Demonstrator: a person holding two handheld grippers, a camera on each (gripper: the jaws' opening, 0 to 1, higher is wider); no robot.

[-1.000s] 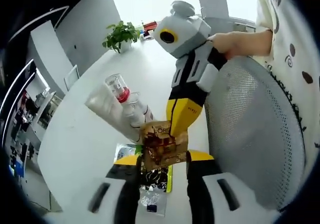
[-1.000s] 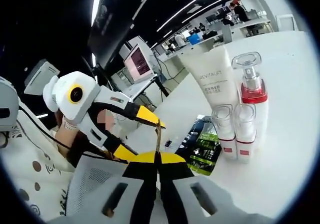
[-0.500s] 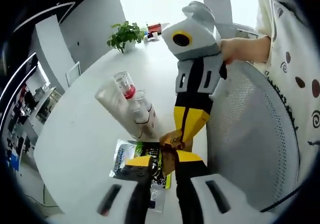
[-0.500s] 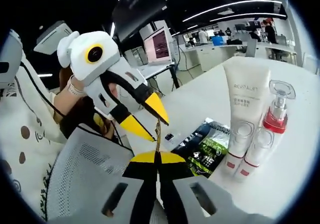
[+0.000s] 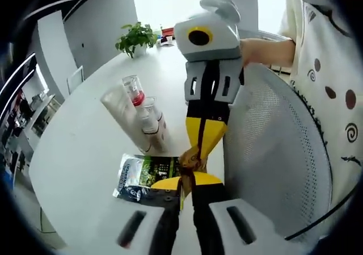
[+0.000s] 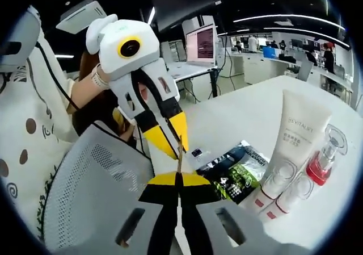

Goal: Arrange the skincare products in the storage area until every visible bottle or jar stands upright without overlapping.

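Both yellow-tipped tools meet over the edge of the white bench (image 5: pixel 85 147), pinching one thin gold-brown sachet (image 5: pixel 191 159) between them: the left hand-held gripper (image 5: pixel 187 182) is clenched on its near edge, the right hand-held gripper (image 6: pixel 179 178) on the opposite one. Just beside the sachet lies a flat green-and-black packet (image 5: pixel 146 175). Beyond that packet stand a white tube (image 6: pixel 298 133), a red-collared pump bottle (image 6: pixel 322 163) and two small clear-capped bottles (image 5: pixel 150 124), upright and touching. A mesh chair back (image 5: pixel 272 158) sits near the sachet.
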